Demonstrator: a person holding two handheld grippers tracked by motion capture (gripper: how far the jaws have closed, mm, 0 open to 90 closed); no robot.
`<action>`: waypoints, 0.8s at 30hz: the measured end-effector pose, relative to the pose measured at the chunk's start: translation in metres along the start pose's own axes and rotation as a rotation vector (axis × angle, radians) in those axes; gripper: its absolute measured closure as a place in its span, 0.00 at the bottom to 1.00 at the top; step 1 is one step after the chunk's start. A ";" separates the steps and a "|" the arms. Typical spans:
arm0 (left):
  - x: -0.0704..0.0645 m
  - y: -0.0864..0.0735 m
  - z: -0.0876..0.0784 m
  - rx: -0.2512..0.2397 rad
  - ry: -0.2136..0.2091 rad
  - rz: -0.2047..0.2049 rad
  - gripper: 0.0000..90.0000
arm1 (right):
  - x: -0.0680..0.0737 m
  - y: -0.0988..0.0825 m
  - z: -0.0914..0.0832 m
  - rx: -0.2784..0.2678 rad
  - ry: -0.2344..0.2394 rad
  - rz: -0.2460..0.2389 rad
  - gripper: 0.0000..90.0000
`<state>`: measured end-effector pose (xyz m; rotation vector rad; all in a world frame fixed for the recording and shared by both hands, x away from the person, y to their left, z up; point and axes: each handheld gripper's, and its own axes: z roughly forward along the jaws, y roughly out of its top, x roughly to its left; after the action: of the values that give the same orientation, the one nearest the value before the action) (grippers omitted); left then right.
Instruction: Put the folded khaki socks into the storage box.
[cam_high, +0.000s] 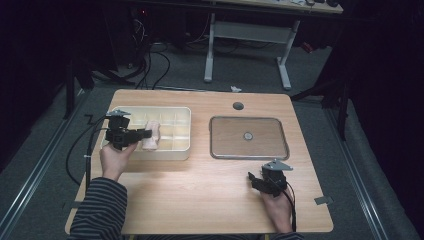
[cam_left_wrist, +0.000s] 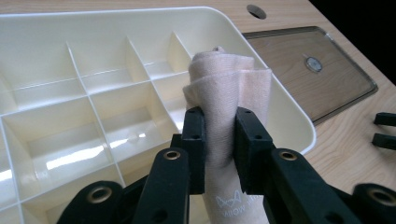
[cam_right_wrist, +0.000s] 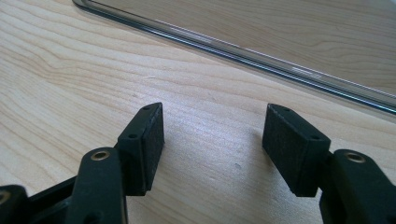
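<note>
A rolled pale pink cloth with small white print stands between the jaws of my left gripper, which is shut on it. The roll hangs over the cream divided tray at the table's left, and my left gripper reaches across the tray's rim. My right gripper rests low over the bare wood at the front right. Its jaws stand wide apart, open, with nothing between them.
A clear flat lid with a small round knob lies on the table to the right of the tray; its edge runs just beyond my right gripper. A round cable hole sits near the far edge. Table legs and cables stand behind.
</note>
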<state>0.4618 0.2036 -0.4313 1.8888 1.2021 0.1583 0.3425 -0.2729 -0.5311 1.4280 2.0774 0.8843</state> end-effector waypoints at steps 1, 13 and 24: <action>0.001 0.000 0.001 0.007 0.002 0.000 0.85 | 0.000 0.000 0.000 0.000 0.000 0.002 0.43; 0.012 -0.002 0.016 0.046 0.043 -0.012 0.85 | 0.000 0.000 0.000 0.000 0.000 0.000 0.43; 0.010 -0.005 0.025 0.093 0.082 0.024 0.85 | 0.000 0.000 0.000 0.001 0.000 0.002 0.43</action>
<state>0.4765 0.1979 -0.4535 1.9950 1.2622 0.1976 0.3424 -0.2728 -0.5311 1.4306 2.0767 0.8843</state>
